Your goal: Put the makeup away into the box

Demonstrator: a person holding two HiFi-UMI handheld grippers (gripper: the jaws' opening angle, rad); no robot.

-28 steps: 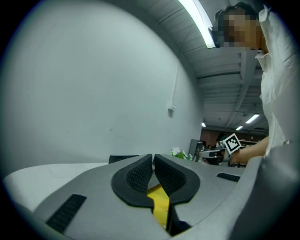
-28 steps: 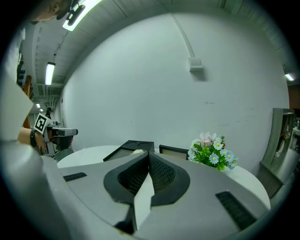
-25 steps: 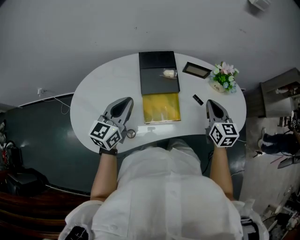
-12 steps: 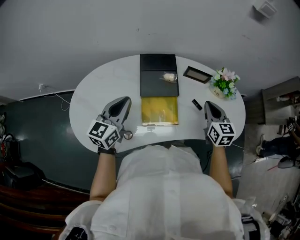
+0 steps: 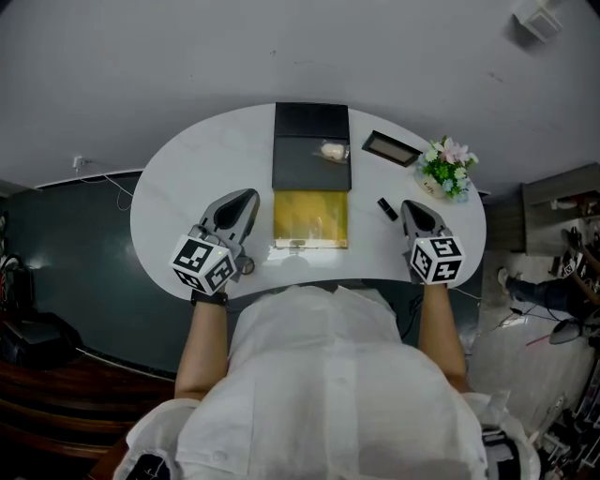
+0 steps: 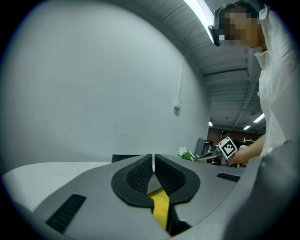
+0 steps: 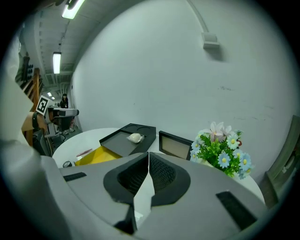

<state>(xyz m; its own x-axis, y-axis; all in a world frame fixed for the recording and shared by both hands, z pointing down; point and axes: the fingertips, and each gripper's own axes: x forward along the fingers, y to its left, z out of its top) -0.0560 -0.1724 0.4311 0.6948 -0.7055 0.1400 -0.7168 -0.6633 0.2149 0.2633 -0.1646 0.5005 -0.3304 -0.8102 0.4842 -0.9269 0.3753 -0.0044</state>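
Lighting was even, soft, indoor. The white table (image 5: 178,187) read bright, with mild glare by its near edge and only weak shadows. Ceiling strip lights (image 6: 199,14) were blown out in the left gripper view. Both gripper views bent hard at the edges, corners vignetted black. Head view was sharp; side rooms were dim.

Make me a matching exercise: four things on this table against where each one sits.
A flowers
B white puff
C yellow tray
D small black tube

1 in the black box
2 close beside the right gripper
3 at the table's right end
4 between the black box and the person

Pairs: A-3, B-1, C-4, D-2
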